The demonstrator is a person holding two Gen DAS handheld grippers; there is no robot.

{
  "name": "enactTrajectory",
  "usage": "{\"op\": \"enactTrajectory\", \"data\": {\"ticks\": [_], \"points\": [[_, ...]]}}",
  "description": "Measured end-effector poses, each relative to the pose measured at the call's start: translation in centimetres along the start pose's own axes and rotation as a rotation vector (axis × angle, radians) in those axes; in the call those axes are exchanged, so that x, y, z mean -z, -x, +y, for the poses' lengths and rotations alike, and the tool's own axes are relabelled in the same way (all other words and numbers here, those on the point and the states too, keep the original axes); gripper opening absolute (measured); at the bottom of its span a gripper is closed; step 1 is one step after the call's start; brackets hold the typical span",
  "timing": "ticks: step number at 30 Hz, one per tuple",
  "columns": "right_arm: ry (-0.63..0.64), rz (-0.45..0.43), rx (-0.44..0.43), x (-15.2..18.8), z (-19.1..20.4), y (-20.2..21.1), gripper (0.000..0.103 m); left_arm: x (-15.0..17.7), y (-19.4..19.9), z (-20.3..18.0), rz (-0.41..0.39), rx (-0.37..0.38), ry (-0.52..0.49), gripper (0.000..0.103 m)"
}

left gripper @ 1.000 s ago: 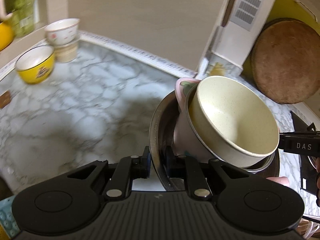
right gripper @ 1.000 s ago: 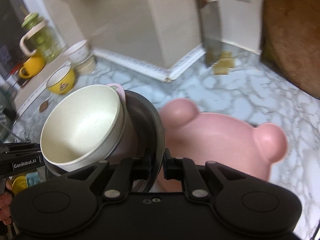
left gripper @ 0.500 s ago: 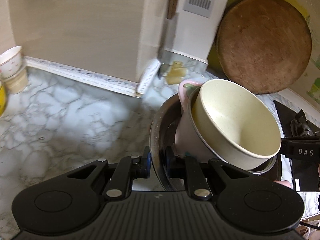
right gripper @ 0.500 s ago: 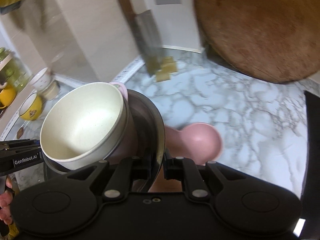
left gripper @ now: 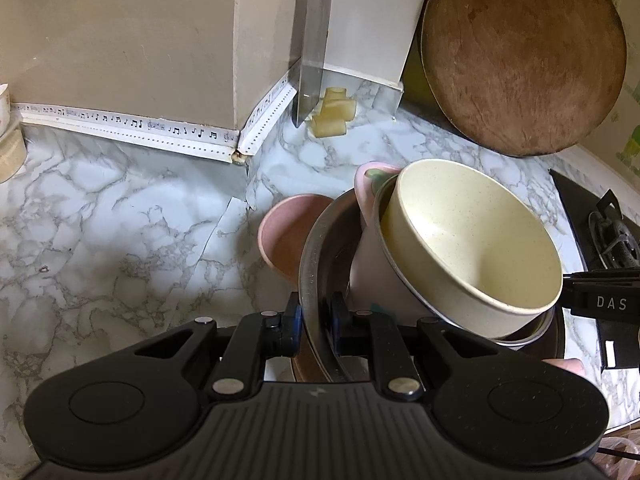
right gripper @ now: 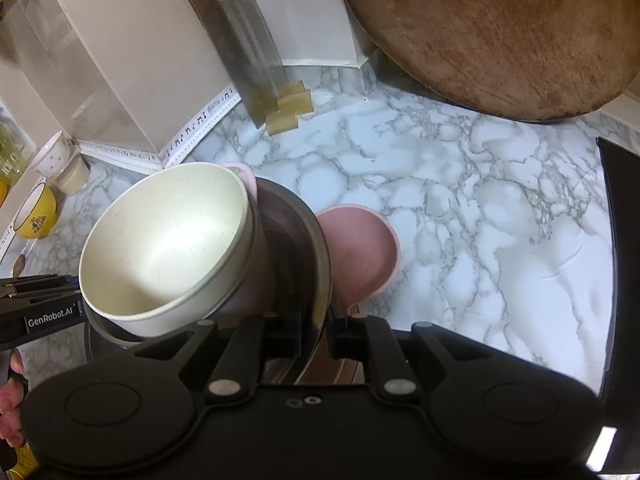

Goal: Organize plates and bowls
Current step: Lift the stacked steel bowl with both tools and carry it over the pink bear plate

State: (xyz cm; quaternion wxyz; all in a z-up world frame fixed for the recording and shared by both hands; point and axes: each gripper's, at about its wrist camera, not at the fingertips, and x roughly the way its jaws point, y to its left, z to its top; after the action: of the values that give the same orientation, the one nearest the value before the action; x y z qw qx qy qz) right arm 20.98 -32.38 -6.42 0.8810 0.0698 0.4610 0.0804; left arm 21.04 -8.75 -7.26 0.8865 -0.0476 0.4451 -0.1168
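Marble bench [left gripper: 120, 208], cleaver [left gripper: 314, 44] and round board [left gripper: 520, 52] behind. Both tools, left [left gripper: 314, 320] and right [right gripper: 316, 332], pinch a steel basin [left gripper: 312, 256] rim; 2 tilted bowls [left gripper: 476, 236] inside, above a pink plate [right gripper: 360, 252].

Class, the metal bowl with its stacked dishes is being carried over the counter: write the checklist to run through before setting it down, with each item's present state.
1. Left claw shut on metal bowl rim: ok.
2. Right claw shut on the opposite rim: ok.
3. Cream bowl sitting level in the stack: not ok, tilted.
4. Pink plate lies beneath the load: ok.
5. Cleaver stands apart from the load: ok.
6. Metal bowl's underside clear: cannot tell.
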Motion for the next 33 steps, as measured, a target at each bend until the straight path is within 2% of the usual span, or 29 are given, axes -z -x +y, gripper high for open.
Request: {"op": "enactTrajectory", "data": {"ticks": [18,25,26,27,28,33], "points": [[-0.015,-0.016,0.036,0.5,-0.1,-0.4,0.014,0.8,-0.9,-0.1,-0.005,0.013,-0.026,0.014],[-0.021,-0.001,0.046,0.6,0.4,-0.3,0.022,0.8,-0.5,-0.3,-0.012,-0.005,-0.061,0.014],[-0.018,-0.005,0.055,0.6,0.5,-0.2,0.024,0.8,-0.4,-0.4,-0.016,-0.012,-0.07,0.015],[-0.015,-0.009,0.07,0.6,0.6,-0.1,0.034,0.8,-0.3,-0.4,-0.02,-0.02,-0.078,0.015],[-0.012,-0.014,0.08,0.6,0.6,0.0,0.038,0.7,-0.2,-0.4,-0.023,-0.025,-0.081,0.015],[-0.027,-0.009,0.102,0.6,0.2,0.3,0.037,0.5,0.2,-0.1,-0.017,-0.017,-0.095,0.017]]}}
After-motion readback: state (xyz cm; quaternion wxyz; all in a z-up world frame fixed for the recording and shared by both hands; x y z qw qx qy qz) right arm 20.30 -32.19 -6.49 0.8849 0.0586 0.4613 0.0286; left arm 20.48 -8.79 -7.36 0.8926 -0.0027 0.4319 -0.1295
